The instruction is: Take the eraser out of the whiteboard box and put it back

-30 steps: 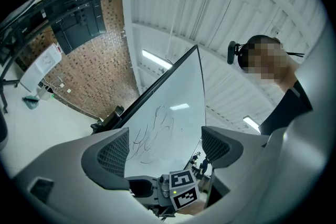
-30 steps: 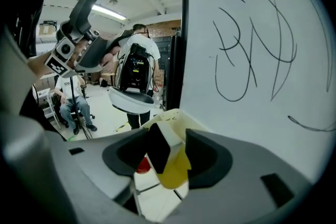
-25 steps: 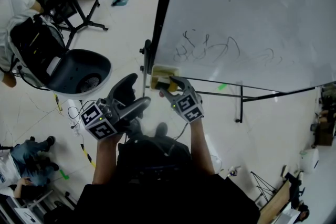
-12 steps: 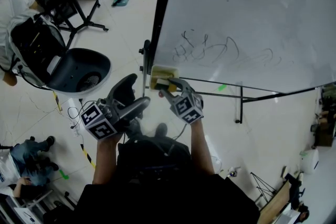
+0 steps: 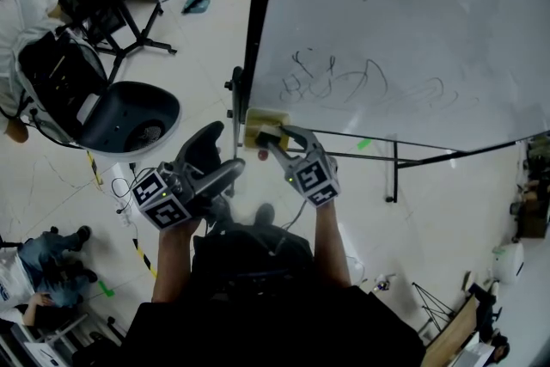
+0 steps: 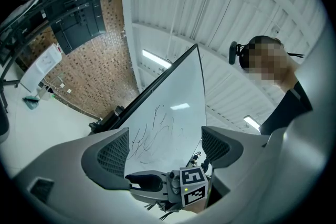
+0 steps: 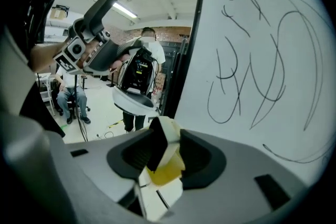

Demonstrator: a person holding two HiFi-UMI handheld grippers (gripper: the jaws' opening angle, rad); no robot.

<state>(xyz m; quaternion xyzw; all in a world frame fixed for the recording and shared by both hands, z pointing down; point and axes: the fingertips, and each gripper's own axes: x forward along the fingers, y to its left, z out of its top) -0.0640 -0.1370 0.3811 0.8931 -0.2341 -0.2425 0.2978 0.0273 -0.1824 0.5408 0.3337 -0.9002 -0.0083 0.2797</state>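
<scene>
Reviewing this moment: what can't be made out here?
- Inside of the whiteboard box: head view, too small, partly covered by the right gripper, whose jaws have just been closing on the eraser.
- Yellow patch under the eraser: right gripper view, box or eraser part, cannot tell.

Quick tally from the head view! One whiteboard (image 5: 404, 21), filling twelve through three o'clock. One yellowish whiteboard box (image 5: 258, 120) at the board's lower corner, near dead centre, and one eraser (image 7: 157, 147). Two grippers: the left gripper (image 5: 222, 155) towards seven o'clock, the right gripper (image 5: 277, 137) at centre. Two marker cubes, a left cube (image 5: 161, 198) and a right cube (image 5: 311, 178). One black shell chair (image 5: 129, 112) at nine o'clock. Two bystanders: a person in white (image 5: 26, 0) at ten o'clock, a seated person (image 5: 43, 258) at eight.
</scene>
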